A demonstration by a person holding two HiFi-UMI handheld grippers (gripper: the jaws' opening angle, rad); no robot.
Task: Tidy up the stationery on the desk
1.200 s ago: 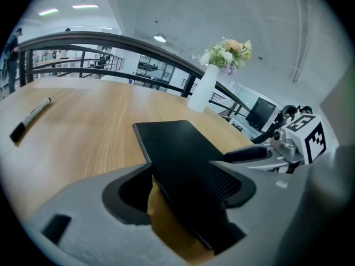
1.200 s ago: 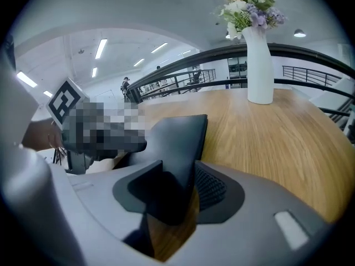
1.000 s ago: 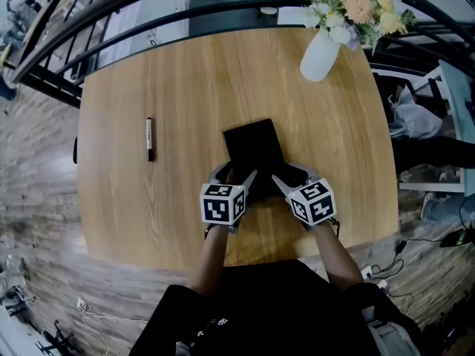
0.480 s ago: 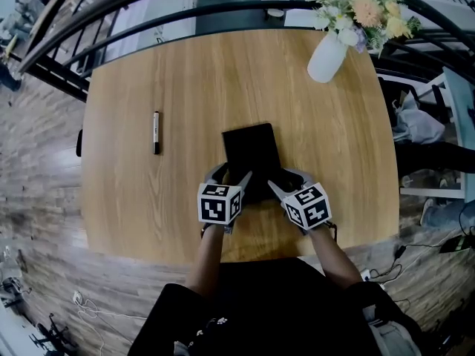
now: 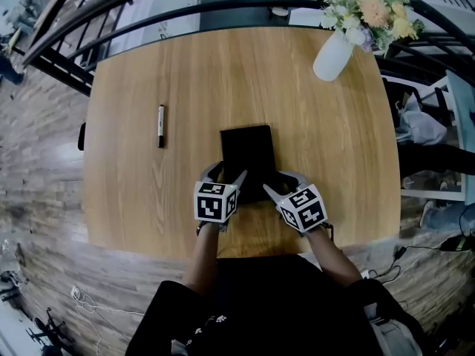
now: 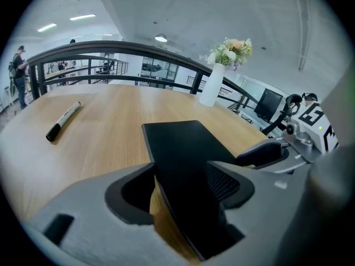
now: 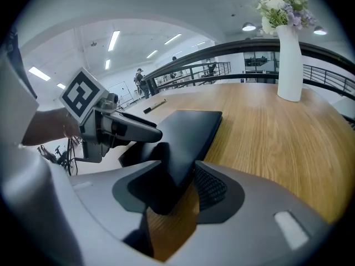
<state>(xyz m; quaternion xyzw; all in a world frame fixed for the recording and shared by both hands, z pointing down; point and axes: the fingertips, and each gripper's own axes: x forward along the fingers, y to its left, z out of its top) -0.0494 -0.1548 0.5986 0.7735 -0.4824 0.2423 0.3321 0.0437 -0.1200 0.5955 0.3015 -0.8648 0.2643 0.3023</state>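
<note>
A black notebook (image 5: 247, 150) lies near the front middle of the wooden desk (image 5: 141, 199). My left gripper (image 5: 226, 175) holds its near left corner, and my right gripper (image 5: 276, 182) holds its near right corner. In the left gripper view the notebook (image 6: 183, 148) runs between the jaws of my left gripper (image 6: 182, 170), which have just been closing on it; its near end sits slightly off the wood. In the right gripper view the notebook (image 7: 191, 129) is wedged between the jaws of my right gripper (image 7: 178, 168). A black-and-white marker pen (image 5: 160, 126) lies alone to the left.
A white vase of flowers (image 5: 332, 54) stands at the desk's far right corner. A dark curved railing (image 5: 223, 10) runs behind the far edge. The desk's near edge is just under my wrists. Cables lie on the floor at the right (image 5: 438, 243).
Both grippers have drawn back toward the near edge with the notebook between them; the notebook now lies nearer to me and further from the pen's line.
</note>
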